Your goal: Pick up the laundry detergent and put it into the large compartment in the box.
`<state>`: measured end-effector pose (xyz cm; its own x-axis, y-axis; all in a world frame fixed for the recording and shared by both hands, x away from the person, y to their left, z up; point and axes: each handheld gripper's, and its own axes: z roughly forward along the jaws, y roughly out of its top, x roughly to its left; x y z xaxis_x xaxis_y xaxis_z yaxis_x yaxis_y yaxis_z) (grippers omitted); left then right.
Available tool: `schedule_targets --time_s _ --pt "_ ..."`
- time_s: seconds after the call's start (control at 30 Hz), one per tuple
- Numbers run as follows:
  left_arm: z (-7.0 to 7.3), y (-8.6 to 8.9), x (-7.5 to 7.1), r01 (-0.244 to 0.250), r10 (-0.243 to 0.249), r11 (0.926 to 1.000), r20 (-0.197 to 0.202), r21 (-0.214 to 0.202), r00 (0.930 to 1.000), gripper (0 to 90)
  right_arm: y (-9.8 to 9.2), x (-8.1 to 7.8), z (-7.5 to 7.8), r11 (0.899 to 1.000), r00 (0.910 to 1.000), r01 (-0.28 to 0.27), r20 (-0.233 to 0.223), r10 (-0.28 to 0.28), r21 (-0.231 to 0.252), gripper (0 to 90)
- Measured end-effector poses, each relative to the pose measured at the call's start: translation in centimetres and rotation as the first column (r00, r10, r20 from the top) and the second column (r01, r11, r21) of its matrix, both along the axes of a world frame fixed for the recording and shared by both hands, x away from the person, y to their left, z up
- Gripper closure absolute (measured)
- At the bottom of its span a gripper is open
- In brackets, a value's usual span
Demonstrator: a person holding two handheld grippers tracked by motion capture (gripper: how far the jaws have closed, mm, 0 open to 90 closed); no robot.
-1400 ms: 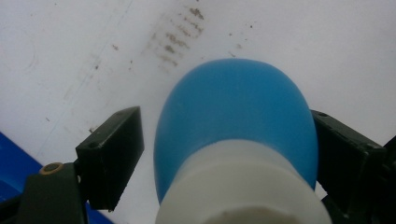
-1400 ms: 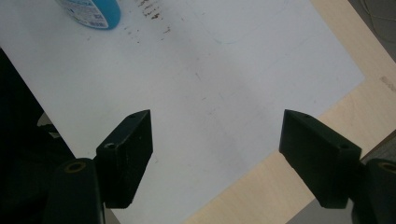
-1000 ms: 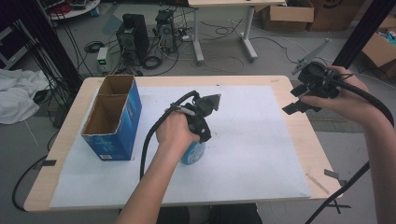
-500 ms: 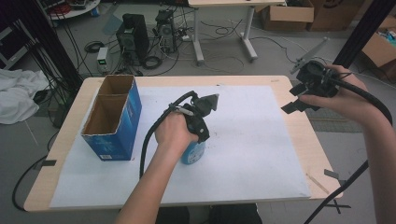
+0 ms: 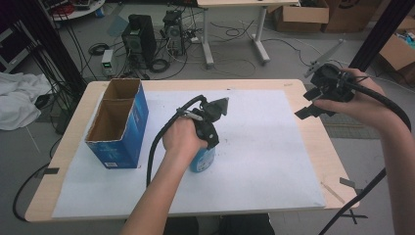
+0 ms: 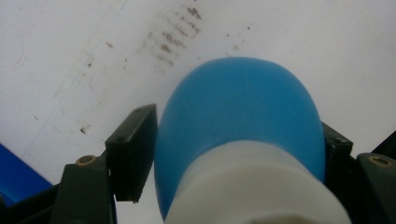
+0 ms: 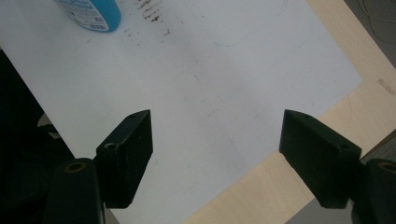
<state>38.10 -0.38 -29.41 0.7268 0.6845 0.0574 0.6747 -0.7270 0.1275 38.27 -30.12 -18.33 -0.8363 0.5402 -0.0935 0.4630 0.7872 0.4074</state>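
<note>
Jaws: my left gripper (image 6: pixel 233 154) stays clamped on the blue bottle (image 6: pixel 238 126), unmoved on the bench (image 5: pixel 313 147); right gripper (image 7: pixel 217 158) gapes, idle.

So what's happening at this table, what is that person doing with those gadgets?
A person holds a grasping tool in each hand. The left tool is clamped on a blue plastic bottle with a white cap, standing on the white paper sheet covering the wooden table. The right tool is held open above the table's right edge, gripping nothing. An open blue cardboard box stands to the left.
</note>
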Motion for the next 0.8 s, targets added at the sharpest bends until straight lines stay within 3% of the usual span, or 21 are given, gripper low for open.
schedule_targets --time_s 0.23,0.8 --pt "0.06 -0.04 -0.01 0.007 -0.007 1.0 -0.011 -0.007 0.9999 37.1 -0.11 0.03 -0.1 1.0 1.0 0.001 -0.001 -0.001 0.002 25.7" --pt "0.19 0.02 0.25 0.002 -0.002 1.0 -0.035 -0.001 0.9994 37.8 0.09 0.13 -0.09 1.0 1.0 0.0 -0.002 0.0 0.0 25.7"
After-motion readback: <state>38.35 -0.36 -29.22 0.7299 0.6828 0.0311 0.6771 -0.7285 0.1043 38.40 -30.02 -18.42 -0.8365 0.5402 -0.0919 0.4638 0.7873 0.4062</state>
